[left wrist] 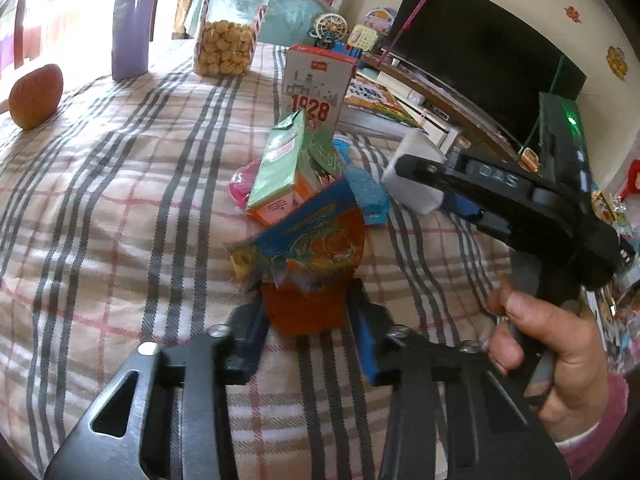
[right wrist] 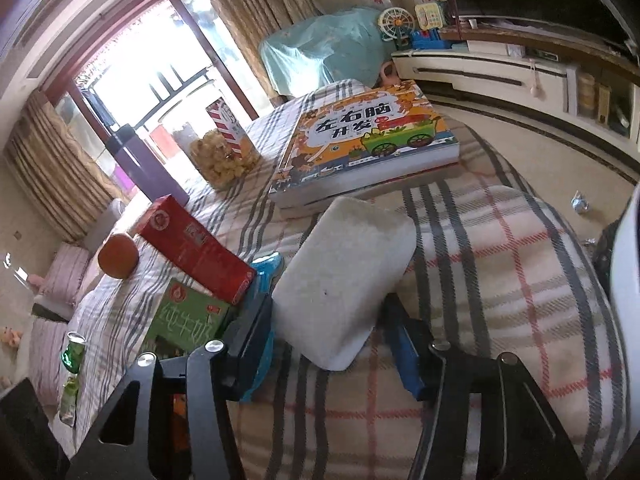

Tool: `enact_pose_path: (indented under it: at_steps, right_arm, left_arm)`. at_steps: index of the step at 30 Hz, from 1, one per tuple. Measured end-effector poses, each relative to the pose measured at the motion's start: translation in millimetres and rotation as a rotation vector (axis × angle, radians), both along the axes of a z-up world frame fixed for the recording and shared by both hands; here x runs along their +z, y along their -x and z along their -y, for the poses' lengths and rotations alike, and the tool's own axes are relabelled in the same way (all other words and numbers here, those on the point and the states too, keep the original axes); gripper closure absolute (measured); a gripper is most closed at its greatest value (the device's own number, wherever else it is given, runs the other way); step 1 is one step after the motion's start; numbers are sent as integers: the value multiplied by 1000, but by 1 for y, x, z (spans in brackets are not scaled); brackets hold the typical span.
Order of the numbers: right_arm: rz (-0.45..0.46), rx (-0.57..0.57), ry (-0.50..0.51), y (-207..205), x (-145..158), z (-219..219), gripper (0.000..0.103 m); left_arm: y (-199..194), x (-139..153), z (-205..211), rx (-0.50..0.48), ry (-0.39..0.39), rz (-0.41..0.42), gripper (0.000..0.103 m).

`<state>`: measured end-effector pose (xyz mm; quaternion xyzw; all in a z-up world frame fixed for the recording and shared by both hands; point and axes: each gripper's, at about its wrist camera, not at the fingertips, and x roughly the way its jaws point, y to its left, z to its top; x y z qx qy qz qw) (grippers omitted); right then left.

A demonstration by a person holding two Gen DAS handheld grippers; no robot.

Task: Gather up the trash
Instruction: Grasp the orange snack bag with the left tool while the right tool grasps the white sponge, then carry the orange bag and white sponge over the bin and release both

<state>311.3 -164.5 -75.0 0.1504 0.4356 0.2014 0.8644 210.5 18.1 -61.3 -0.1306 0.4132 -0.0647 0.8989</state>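
My left gripper (left wrist: 306, 312) is shut on an orange and blue snack wrapper (left wrist: 316, 248), held above the plaid tablecloth (left wrist: 120, 200). Beyond it stand a green milk carton (left wrist: 280, 168) and a red-and-white 1928 box (left wrist: 316, 88), with pink and blue wrappers behind them. My right gripper (right wrist: 328, 332) is shut on a white foam block (right wrist: 344, 272), which also shows in the left wrist view (left wrist: 416, 168). In the right wrist view the red box (right wrist: 196, 248) and the green carton (right wrist: 188, 320) lie to the left of the gripper.
A jar of popcorn (left wrist: 228, 28), a purple bottle (left wrist: 134, 20) and an orange fruit (left wrist: 36, 96) stand at the far side. A children's book (right wrist: 368, 140) lies on the table. A TV (left wrist: 480, 52) and its cabinet are on the right.
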Motion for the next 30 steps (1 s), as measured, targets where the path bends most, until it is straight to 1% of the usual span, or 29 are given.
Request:
enact_pose_path:
  at_steps: [2, 4, 9, 20, 30]
  right_arm:
    - [1, 0, -25, 6, 3, 7, 47]
    - [7, 0, -44, 15, 8, 16, 47]
    - [27, -8, -71, 42, 19, 41, 47]
    - [57, -50, -83, 89, 34, 88, 47]
    - [66, -128, -82, 115, 39, 135, 47]
  left_arm:
    - [2, 2, 2, -6, -1, 7, 84]
    - [5, 4, 5, -10, -4, 21, 91]
    - [14, 11, 20, -49, -10, 49, 96]
    - [16, 23, 55, -131, 15, 74, 98]
    - [11, 30, 96, -220, 35, 76, 98]
